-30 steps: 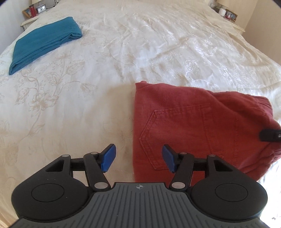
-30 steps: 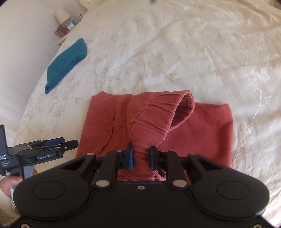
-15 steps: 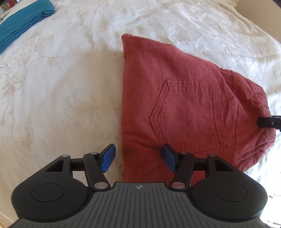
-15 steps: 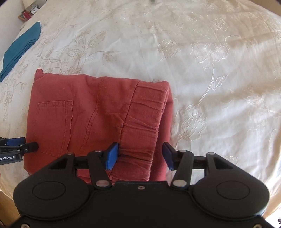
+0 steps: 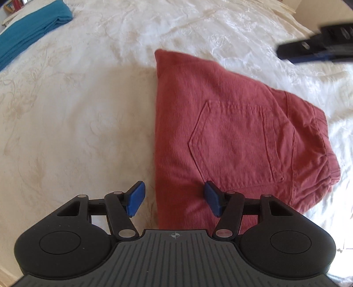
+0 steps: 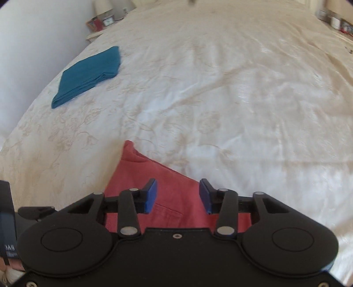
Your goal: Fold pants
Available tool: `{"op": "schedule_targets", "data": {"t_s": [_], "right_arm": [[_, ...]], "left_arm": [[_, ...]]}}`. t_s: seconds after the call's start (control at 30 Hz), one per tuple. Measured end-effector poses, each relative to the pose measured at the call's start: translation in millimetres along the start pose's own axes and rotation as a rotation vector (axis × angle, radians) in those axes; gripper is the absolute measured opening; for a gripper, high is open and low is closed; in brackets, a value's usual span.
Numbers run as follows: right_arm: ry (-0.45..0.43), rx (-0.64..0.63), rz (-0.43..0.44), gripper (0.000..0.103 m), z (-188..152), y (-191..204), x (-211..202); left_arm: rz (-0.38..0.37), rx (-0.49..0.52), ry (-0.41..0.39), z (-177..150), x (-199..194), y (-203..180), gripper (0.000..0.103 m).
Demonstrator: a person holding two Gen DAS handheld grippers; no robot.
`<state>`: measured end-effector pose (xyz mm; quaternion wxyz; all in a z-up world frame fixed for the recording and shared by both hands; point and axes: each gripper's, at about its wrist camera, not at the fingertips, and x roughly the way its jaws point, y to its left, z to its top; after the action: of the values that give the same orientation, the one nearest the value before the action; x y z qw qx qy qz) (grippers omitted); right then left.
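The red pants (image 5: 231,136) lie folded into a compact rectangle on the white bed, back pocket facing up. My left gripper (image 5: 174,199) is open and empty, just above the near left edge of the pants. My right gripper (image 6: 178,196) is open and empty, raised above the pants (image 6: 167,187). It also shows blurred at the upper right of the left wrist view (image 5: 317,47).
A folded teal garment (image 6: 88,75) lies on the far left of the bed; it also shows in the left wrist view (image 5: 28,42). The floral white bedspread (image 6: 220,99) stretches beyond the pants. Nightstands with small items (image 6: 103,21) flank the head of the bed.
My right gripper opened, let go of the pants' waistband and lifted away. The folded-over part now lies flat. My left gripper stayed open over the near left edge.
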<state>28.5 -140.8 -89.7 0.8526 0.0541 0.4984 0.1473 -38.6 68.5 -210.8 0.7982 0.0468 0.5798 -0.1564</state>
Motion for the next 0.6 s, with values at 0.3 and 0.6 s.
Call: {"op": "schedule_targets", "data": {"t_s": [0.3, 0.6], "right_arm": [[0.097, -0.253, 0.044, 0.04, 49.5, 67.0, 91.3], [0.235, -0.206, 0.007, 0.008, 64.9, 51.1, 142.5]], "left_arm": [[-0.059, -0.12, 0.01, -6.5, 7.1, 12.9, 0.058], [-0.071, -0.161, -0.027, -20.8, 6.9, 15.9, 0.058]]}}
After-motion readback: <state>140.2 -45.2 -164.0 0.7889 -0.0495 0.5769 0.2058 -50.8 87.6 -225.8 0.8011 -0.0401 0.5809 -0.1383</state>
